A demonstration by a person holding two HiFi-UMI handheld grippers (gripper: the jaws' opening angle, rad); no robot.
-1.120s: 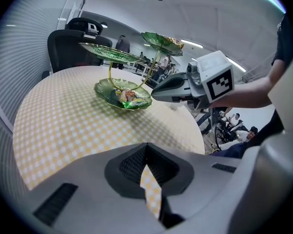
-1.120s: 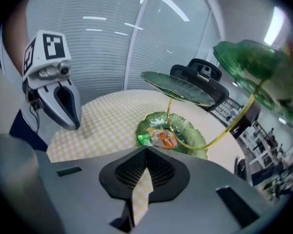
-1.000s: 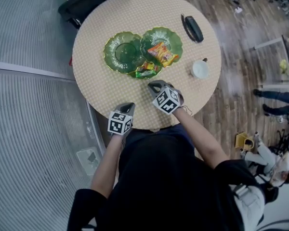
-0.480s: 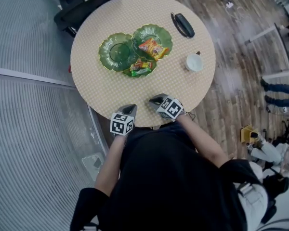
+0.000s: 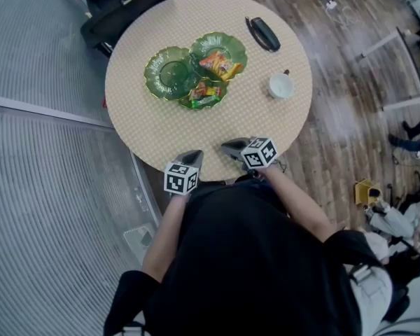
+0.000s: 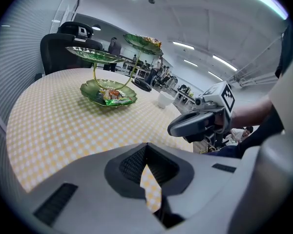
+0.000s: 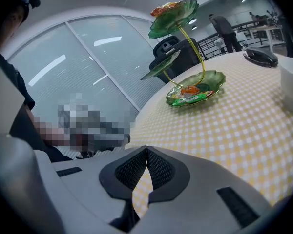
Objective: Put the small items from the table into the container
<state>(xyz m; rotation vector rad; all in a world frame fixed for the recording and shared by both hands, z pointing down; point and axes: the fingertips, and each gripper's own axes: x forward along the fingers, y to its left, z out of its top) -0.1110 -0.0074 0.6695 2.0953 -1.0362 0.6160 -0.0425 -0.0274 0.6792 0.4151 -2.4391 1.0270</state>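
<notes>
Round checked table (image 5: 161, 131) — wood floor (image 5: 336, 117)

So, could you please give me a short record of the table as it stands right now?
table: round, checked cloth
stand: green, three leaf-shaped dishes; middle one bare
top dish: holds an orange packet
bottom dish: holds green packets
cup: white, right of the stand
case: black, near the far edge
left tongs: shut, empty, at the near edge
right tongs: shut, empty, at the near edge
</notes>
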